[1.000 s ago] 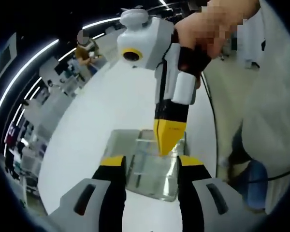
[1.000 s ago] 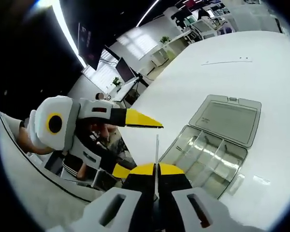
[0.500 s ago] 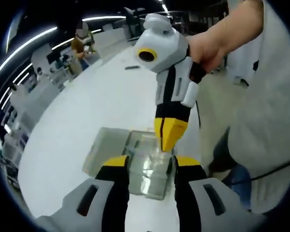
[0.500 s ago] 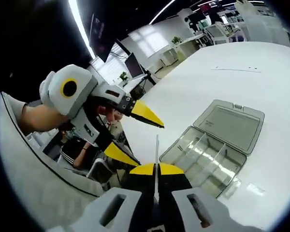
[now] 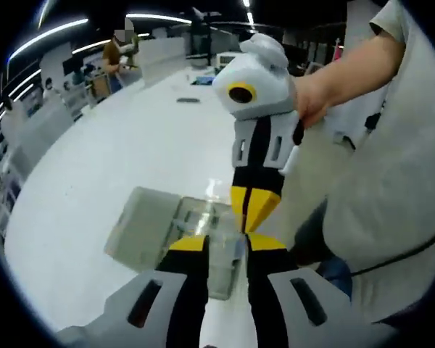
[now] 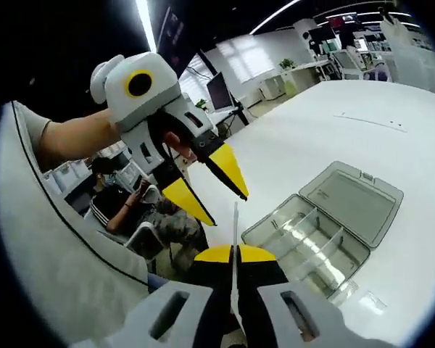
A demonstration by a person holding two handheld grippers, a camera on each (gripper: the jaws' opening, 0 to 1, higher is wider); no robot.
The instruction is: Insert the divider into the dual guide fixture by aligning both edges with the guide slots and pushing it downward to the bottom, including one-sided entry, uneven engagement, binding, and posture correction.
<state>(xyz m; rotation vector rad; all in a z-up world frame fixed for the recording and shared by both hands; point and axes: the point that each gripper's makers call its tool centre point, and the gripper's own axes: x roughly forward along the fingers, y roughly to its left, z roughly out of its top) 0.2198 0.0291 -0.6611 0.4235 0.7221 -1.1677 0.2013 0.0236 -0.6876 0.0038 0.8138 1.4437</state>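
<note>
none of the insertion looks done yet: our right gripper (image 6: 234, 250) pinches the thin divider (image 6: 235, 225) upright, above and clear of the open clear box (image 6: 308, 243) on the white table (image 6: 333, 141); our left gripper (image 6: 210, 190) hangs spread, empty.

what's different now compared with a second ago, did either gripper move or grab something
The left gripper, open, has swung up beside the thin clear divider. The right gripper stayed shut on the divider, edge-on and upright between its tips, nothing taken or released. The clear compartment box still lies open on the white table.
</note>
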